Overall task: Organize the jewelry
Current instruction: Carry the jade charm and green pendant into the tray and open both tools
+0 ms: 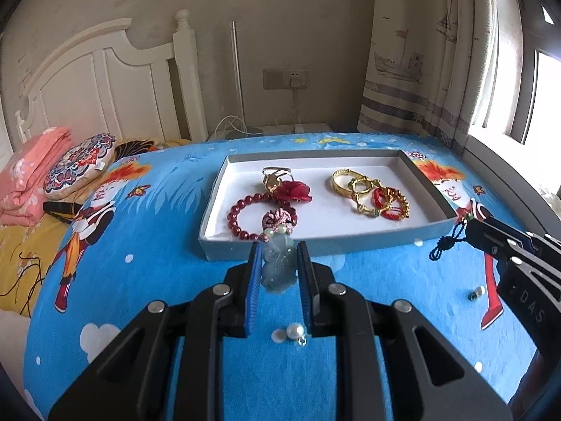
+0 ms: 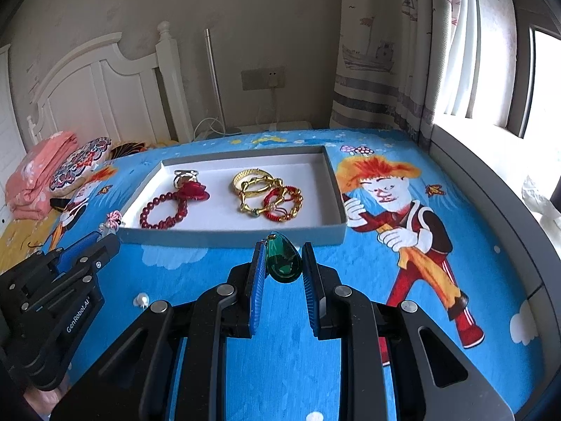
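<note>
**Both grippers raised side by side, each clamped on a pendant**

The left gripper (image 1: pixel 279 263) pinches a pale grey-green carved pendant (image 1: pixel 278 266) between its blue pads. Beside it, the right gripper (image 2: pixel 282 263) grips a dark green teardrop pendant (image 2: pixel 283 259). Both point forward, level, fingers narrowly parted.
</note>
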`<action>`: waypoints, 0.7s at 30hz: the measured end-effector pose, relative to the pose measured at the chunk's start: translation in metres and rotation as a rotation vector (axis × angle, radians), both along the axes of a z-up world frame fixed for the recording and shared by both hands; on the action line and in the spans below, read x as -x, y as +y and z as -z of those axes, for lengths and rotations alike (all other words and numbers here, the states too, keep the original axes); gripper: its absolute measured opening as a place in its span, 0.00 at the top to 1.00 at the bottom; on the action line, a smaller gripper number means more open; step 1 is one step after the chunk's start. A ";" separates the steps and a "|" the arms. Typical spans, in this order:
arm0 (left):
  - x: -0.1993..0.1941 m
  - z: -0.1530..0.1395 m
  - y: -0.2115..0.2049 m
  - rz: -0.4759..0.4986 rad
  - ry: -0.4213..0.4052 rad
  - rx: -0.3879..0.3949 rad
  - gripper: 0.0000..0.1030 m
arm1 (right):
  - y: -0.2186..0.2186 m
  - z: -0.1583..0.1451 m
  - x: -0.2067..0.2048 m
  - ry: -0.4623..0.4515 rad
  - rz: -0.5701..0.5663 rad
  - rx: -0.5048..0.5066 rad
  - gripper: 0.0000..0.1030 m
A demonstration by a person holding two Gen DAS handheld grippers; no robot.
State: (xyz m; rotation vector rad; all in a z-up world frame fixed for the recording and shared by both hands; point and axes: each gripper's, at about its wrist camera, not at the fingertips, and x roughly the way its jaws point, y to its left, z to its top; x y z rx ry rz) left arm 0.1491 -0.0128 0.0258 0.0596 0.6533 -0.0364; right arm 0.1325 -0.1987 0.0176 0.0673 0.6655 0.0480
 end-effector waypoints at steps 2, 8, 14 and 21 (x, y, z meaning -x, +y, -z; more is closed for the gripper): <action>-0.006 -0.002 0.000 0.002 -0.001 0.001 0.81 | 0.000 -0.003 -0.005 -0.004 0.003 -0.002 0.79; -0.024 -0.007 -0.001 0.005 -0.009 0.000 0.81 | -0.001 -0.013 -0.021 -0.023 0.010 -0.005 0.79; -0.045 -0.007 -0.002 0.008 0.000 -0.005 0.81 | 0.002 -0.014 -0.040 -0.020 0.011 -0.001 0.79; -0.070 -0.006 0.000 0.002 0.008 0.003 0.81 | 0.004 -0.009 -0.063 -0.008 0.019 0.004 0.79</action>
